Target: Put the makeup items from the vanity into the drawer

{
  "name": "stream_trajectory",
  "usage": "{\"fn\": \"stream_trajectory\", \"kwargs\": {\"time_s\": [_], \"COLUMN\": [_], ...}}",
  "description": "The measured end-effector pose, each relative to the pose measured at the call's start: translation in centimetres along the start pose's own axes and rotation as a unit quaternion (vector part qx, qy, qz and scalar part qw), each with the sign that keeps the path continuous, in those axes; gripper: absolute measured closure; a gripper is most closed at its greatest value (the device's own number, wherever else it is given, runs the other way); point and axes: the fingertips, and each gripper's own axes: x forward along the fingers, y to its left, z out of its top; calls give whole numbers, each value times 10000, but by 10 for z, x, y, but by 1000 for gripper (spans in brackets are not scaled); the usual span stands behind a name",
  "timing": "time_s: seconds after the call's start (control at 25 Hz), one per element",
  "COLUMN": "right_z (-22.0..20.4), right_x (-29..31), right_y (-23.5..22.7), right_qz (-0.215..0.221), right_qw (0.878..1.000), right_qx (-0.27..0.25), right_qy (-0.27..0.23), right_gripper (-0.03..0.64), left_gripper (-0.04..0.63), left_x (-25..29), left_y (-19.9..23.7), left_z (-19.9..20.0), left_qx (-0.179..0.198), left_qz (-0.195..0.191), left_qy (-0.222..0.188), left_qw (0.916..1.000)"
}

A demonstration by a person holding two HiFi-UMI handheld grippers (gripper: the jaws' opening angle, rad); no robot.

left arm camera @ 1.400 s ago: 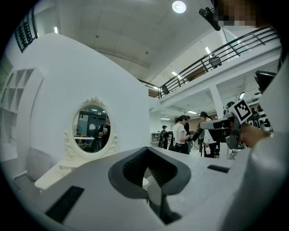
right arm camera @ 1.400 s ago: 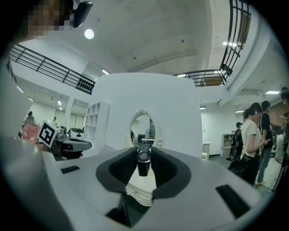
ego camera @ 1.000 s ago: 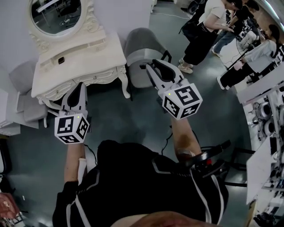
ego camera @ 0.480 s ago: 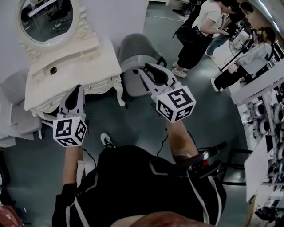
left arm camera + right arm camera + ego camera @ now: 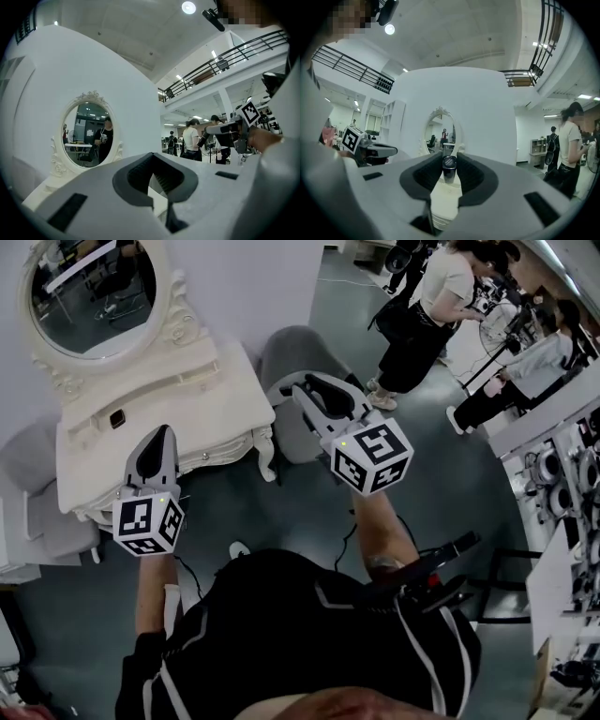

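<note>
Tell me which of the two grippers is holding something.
The right gripper: its jaws pinch a small dark-capped cylindrical tube. The left gripper has its jaws together, empty.

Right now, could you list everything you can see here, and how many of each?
vanity: one, white, left of the floor space.
mirror: one, oval, white carved frame, at the vanity's back.
small item: one, dark, on the vanity top; too small to tell what it is.
chair: one, grey, right of the vanity.
people: about three, standing at the upper right.
benches: white, with equipment, along the right edge.
tube: one, dark-capped, between the right gripper's jaws.
left gripper: one, grey, jaws together, empty, over the vanity's front edge.
right gripper: one, grey, clamped on the tube, in front of the chair.
</note>
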Motion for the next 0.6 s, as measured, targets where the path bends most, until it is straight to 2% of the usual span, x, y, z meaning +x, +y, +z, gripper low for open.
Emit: {"fn": "stream_trajectory", "kwargs": {"time_s": [0.32,0.6], "right_z": [-1,-7], "right_x": [75,122], "right_y": [19,27], "right_qz": [-63,-9], "right_qw": [9999,9996], "right_qx": [-30,2], "right_qy": [110,295], "right_gripper": [515,515], "left_gripper": [592,592], "left_x": [22,38], "left_y": [71,109], "left_z": [-7,-19], "left_qx": [-84,-188], "left_qz": [-102,-109], "left_qy": [-35,58], "left_qw": [9999,9997]}}
